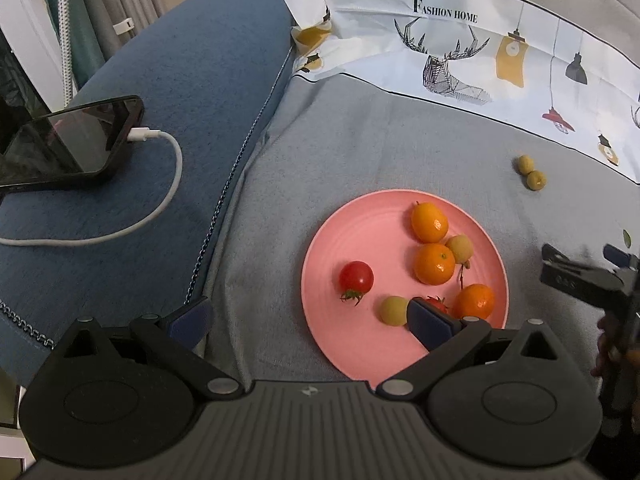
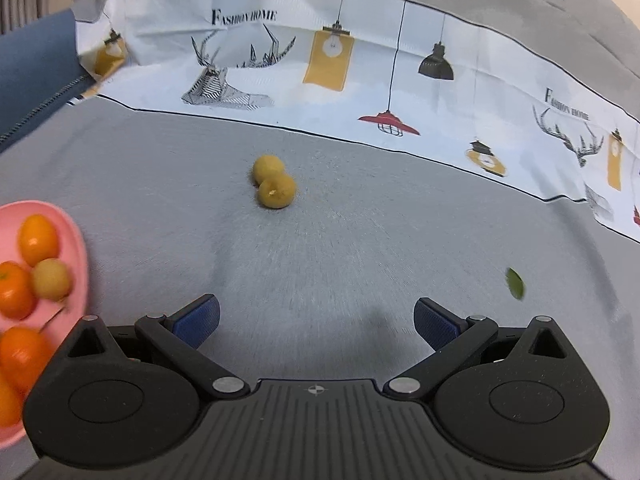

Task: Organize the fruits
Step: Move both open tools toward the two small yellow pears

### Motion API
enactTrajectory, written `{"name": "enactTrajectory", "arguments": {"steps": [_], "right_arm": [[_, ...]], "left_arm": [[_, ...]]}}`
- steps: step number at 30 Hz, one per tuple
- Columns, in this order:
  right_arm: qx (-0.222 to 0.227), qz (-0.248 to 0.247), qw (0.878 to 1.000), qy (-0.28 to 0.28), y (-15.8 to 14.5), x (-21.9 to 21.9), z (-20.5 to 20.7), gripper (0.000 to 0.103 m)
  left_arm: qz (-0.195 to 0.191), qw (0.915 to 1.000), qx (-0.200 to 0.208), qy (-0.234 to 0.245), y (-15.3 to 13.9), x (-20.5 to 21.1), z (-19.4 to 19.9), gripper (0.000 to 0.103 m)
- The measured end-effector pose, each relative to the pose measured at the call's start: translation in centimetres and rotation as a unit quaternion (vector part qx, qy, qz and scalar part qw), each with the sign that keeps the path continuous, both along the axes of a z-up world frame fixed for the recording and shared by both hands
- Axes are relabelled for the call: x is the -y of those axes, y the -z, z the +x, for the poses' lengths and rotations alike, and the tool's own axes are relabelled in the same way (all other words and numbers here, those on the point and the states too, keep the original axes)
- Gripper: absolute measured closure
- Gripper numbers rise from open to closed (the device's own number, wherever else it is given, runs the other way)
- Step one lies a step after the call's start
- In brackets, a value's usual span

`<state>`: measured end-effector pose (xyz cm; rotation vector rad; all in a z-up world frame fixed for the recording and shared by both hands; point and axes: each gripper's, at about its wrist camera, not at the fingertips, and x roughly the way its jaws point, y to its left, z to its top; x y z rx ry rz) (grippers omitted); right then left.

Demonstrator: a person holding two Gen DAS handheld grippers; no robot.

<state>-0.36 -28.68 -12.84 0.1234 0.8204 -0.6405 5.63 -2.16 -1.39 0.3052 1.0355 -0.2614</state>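
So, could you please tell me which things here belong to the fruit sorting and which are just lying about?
Job: pink plate; three oranges; cherry tomato; two yellow-green fruits on the plate; two yellow-green fruits off it on the cloth.

Lying about: phone; charging cable; green leaf.

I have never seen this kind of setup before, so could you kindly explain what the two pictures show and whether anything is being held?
A person holds a hand-held tool in each hand; each has a camera looking forward along its two blue-padded fingers. The left tongs and right tongs are both open and hold nothing. The left view looks down on a pink plate with three orange fruits, two pale yellow ones and small tomatoes, on a grey cloth. A phone is charging on the blue cushion. The right view faces two yellow fruits lying touching on the cloth, off the plate, and a green leaf.
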Motion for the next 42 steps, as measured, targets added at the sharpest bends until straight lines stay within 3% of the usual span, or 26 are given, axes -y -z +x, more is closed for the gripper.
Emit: {"name": "enactTrajectory", "arguments": {"steps": [8,12,24,34,42], "right_arm": [[0.023,-0.009,1.000,-0.013,1.8,2.0,5.4,0.001],[0.038,0.007,0.999,0.012,2.2,4.0,7.0,0.001],[0.082,-0.002,0.992,0.092,2.8,10.4,4.7,0.001],[0.084,-0.001,0.984,0.160,2.7,14.6,0.2,0.001],[0.089,-0.008,0.982,0.164,3.0,14.9,-3.2,0.001]], "left_arm": [[0.002,1.0000,-0.005,-0.008,0.1,0.2,1.1,0.000],[0.005,0.9999,-0.004,-0.010,0.1,0.4,1.6,0.000],[0.007,0.9999,-0.004,0.014,0.2,3.6,2.3,0.000],[-0.022,0.9966,0.024,0.076,0.4,12.6,3.9,0.000],[-0.015,0.9813,0.014,0.191,6.7,24.0,6.6,0.000]]}}
